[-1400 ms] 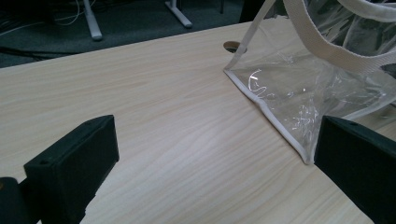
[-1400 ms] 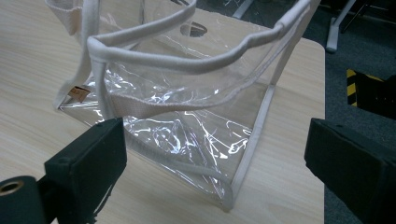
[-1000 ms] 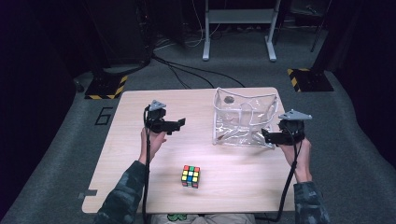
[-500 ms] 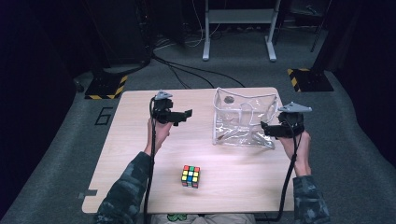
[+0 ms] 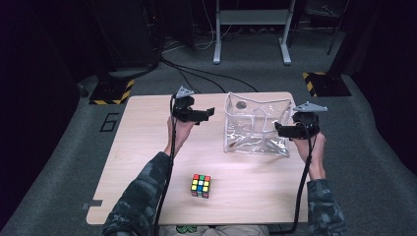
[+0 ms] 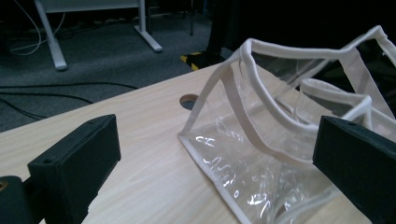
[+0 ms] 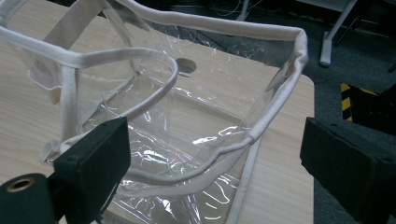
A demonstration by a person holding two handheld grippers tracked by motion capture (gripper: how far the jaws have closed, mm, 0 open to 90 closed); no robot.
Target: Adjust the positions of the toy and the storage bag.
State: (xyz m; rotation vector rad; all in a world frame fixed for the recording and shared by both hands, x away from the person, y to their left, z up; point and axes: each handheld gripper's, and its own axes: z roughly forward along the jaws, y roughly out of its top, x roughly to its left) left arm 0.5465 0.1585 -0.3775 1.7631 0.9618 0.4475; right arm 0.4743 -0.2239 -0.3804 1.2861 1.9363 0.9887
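Observation:
A clear plastic bag (image 5: 252,124) with white trim stands open at the table's far right. A colourful puzzle cube (image 5: 200,185) lies near the front edge. My left gripper (image 5: 208,113) hovers just left of the bag, jaws pointing at it. In the left gripper view that gripper (image 6: 215,172) is wide open and the bag (image 6: 261,154) lies just ahead. My right gripper (image 5: 279,129) is at the bag's right side. In the right gripper view it (image 7: 219,168) is wide open, with the bag's rim (image 7: 261,126) in the gap between the jaws.
The wooden table (image 5: 147,147) has a round cable hole (image 5: 241,104) behind the bag. Grey carpet surrounds the table, with cables, a metal stand (image 5: 251,19) and striped floor markers (image 5: 110,92) beyond the far edge.
My left gripper has moved away from the person and to the right, closer to the bag. My right gripper has shifted slightly farther along the bag's right side. The cube has not moved.

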